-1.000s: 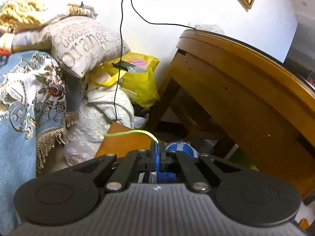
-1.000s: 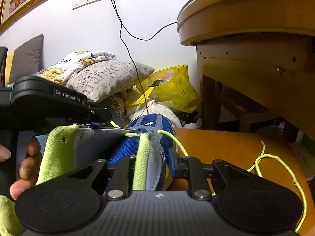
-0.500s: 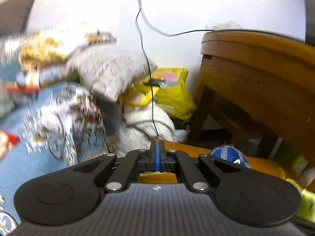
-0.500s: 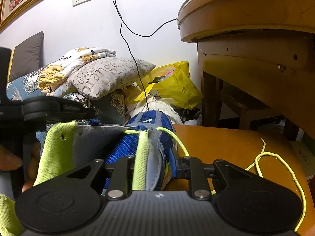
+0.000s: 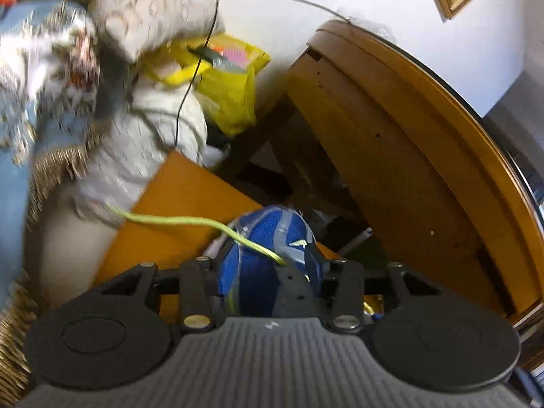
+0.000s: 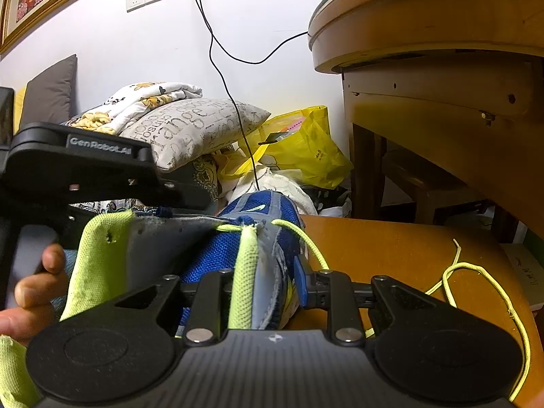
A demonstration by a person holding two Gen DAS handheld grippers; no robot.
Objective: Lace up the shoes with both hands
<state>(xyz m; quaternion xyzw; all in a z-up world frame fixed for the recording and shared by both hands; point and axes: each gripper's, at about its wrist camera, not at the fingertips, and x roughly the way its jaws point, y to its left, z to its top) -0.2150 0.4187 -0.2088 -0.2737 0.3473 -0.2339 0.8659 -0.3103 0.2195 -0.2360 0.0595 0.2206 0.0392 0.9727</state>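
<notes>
Right gripper (image 6: 272, 285) clamps my blue mesh sneaker's (image 6: 258, 210) soft grey eyelet flap; left gripper (image 5: 268, 272), jaws just opened, straddles its toe, empty. Thin lime-green lace (image 5: 190, 221) lies limp; I'd pinch its tip.

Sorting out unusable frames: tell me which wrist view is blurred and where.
Left wrist view: motion-smeared, worst on the cushions upper left; shoe and lace soft. Right wrist view: sharp, printed pillow legible; fisheye bends the table rim.
</notes>
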